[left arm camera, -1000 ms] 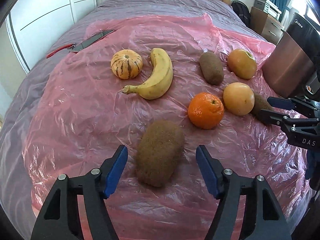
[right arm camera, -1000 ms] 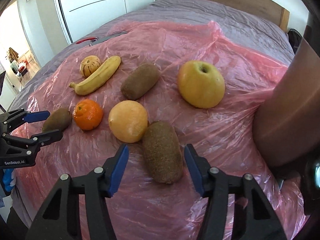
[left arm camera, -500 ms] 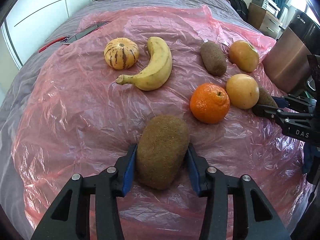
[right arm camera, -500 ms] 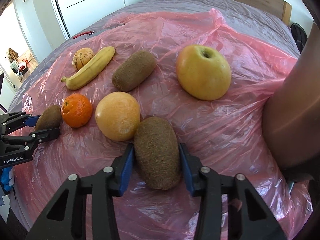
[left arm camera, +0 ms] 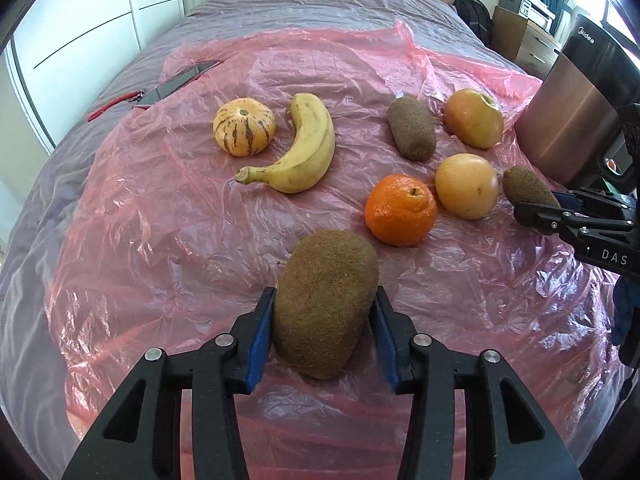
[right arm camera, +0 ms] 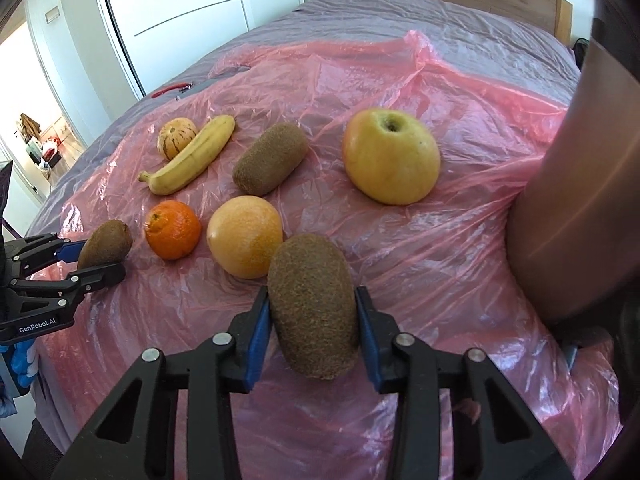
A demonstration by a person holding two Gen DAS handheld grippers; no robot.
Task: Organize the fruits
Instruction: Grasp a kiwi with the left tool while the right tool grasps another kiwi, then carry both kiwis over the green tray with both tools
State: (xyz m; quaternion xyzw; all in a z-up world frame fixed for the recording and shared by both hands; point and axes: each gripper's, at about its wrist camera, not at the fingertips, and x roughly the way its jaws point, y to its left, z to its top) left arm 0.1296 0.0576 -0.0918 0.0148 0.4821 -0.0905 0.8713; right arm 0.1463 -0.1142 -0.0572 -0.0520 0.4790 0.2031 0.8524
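Fruit lies on a pink plastic sheet (left arm camera: 168,240) spread over a bed. My left gripper (left arm camera: 323,296) is shut on a large brown kiwi (left arm camera: 326,304), blue pads pressed to its sides. My right gripper (right arm camera: 311,294) is shut on another kiwi (right arm camera: 312,308), right beside a pale yellow round fruit (right arm camera: 245,236). Each gripper shows at the other view's edge, the right gripper (left arm camera: 538,208) and the left gripper (right arm camera: 100,258). Farther back lie a tangerine (left arm camera: 400,210), a banana (left arm camera: 304,148), a striped little melon (left arm camera: 244,126), a third kiwi (left arm camera: 412,128) and a yellow apple (right arm camera: 390,158).
A tall dark metallic container (left arm camera: 580,112) stands at the sheet's right edge, close to my right gripper. A dark flat object (left arm camera: 176,84) and a red cord (left arm camera: 114,104) lie at the far left. White wardrobe doors (right arm camera: 180,12) run along the left of the bed.
Both grippers stood open around their kiwis a second ago. Each pair of jaws has closed onto its fruit. Both views have tilted slightly upward.
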